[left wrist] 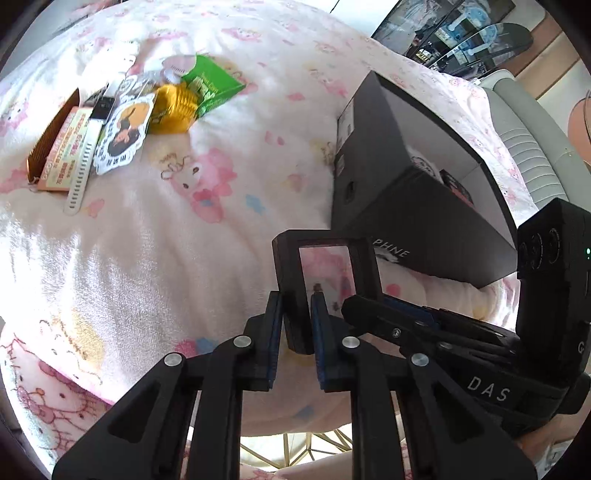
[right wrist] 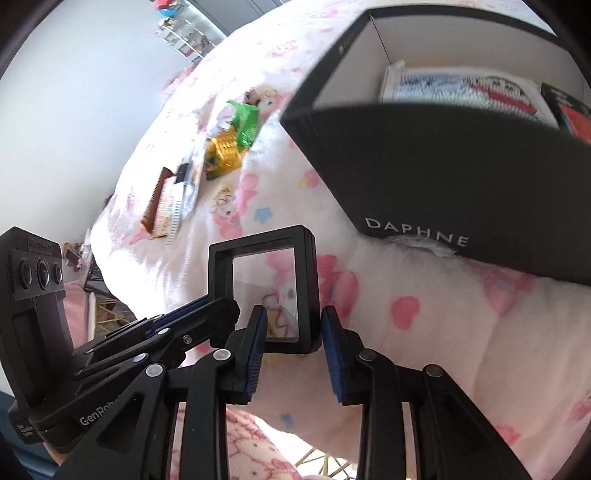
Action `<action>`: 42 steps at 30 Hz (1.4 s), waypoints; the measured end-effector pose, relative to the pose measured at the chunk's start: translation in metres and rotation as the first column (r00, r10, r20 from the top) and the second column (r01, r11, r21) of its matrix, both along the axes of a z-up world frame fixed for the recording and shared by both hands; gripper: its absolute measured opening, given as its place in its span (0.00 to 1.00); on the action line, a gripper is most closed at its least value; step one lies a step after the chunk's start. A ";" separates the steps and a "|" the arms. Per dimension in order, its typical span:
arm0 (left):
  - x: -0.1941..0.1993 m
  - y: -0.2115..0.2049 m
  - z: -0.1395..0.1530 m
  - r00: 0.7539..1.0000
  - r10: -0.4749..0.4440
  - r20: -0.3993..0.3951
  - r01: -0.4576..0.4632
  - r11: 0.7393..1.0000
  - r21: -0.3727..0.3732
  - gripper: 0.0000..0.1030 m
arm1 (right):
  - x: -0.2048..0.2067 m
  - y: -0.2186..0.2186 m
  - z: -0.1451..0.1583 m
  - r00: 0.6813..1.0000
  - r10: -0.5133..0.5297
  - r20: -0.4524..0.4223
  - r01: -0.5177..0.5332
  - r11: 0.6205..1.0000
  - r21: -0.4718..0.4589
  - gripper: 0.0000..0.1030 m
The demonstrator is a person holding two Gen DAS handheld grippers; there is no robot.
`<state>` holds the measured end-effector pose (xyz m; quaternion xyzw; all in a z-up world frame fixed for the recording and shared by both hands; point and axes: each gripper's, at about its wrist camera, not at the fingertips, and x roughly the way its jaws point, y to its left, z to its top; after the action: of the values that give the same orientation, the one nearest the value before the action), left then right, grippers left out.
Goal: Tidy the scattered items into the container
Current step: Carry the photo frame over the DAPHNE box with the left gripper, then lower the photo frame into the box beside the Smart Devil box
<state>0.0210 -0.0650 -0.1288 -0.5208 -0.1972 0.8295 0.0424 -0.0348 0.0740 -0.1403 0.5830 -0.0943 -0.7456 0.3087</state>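
A small black frame with a clear pane (left wrist: 325, 280) (right wrist: 264, 288) is held above the pink blanket. My left gripper (left wrist: 297, 332) is shut on its left edge. My right gripper (right wrist: 293, 332) straddles its right edge, jaws close to it with a slight gap, and shows from the right in the left wrist view (left wrist: 388, 314). The black open box marked DAPHNE (left wrist: 413, 192) (right wrist: 443, 177) stands just right of the frame and holds a few items. A pile of scattered items lies far left: green packet (left wrist: 212, 86), gold packet (left wrist: 175, 107), sticker (left wrist: 123, 134), comb (left wrist: 51, 133), white strap (left wrist: 83, 166).
A pink cartoon-print blanket (left wrist: 166, 240) covers the bed. A grey ribbed object (left wrist: 528, 147) lies beyond the box. A gold wire stand (left wrist: 306, 450) shows below the bed edge. Shelves stand at the far wall (right wrist: 184, 33).
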 end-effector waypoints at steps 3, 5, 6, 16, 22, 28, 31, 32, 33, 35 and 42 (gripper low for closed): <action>0.001 0.012 0.023 0.999 -0.021 -0.048 0.021 1.000 -0.007 0.14 | 0.004 0.014 0.024 0.999 -0.024 -0.040 0.022 0.999 -0.038 0.27; 0.000 0.019 0.038 0.996 -0.032 -0.080 0.032 0.999 -0.001 0.14 | 0.006 0.025 0.040 0.996 -0.044 -0.075 0.040 0.998 -0.053 0.27; -0.002 0.024 0.045 0.994 -0.039 -0.098 0.039 0.999 -0.002 0.14 | 0.006 0.031 0.049 0.994 -0.054 -0.092 0.048 0.997 -0.063 0.27; -0.076 0.093 0.084 0.961 -0.210 -0.177 0.217 0.976 0.020 0.15 | -0.029 0.100 0.085 0.950 -0.236 -0.207 0.224 0.971 -0.080 0.27; -0.140 0.145 0.068 0.946 -0.309 -0.102 0.311 0.950 0.009 0.13 | -0.063 0.138 0.077 0.923 -0.316 -0.219 0.319 0.947 -0.022 0.26; -0.180 0.184 0.035 0.934 -0.358 -0.004 0.356 0.928 0.111 0.13 | -0.082 0.178 0.064 0.899 -0.383 -0.213 0.404 0.913 0.062 0.26; -0.188 0.203 0.022 0.926 -0.374 0.043 0.368 0.923 0.109 0.13 | -0.079 0.190 0.065 0.893 -0.389 -0.225 0.406 0.913 0.035 0.26; -0.189 0.209 0.018 0.923 -0.381 0.057 0.374 0.922 0.100 0.13 | -0.080 0.195 0.064 0.894 -0.394 -0.212 0.409 0.912 0.027 0.26; -0.191 0.214 0.014 0.919 -0.388 0.071 0.382 0.920 0.088 0.13 | -0.081 0.198 0.062 0.894 -0.399 -0.204 0.413 0.910 0.028 0.26; -0.191 0.219 0.011 0.919 -0.385 0.084 0.379 0.922 0.074 0.13 | -0.083 0.204 0.059 0.890 -0.410 -0.199 0.424 0.905 0.035 0.25; -0.192 0.188 0.017 0.962 -0.266 0.059 0.261 0.962 0.081 0.13 | -0.089 0.199 0.058 0.907 -0.379 -0.185 0.389 0.921 0.018 0.24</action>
<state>-0.1707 0.1233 -0.1120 -0.5691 -0.1574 0.7902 0.1643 -0.1233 0.2725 -0.0825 0.4926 -0.1588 -0.8429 0.1472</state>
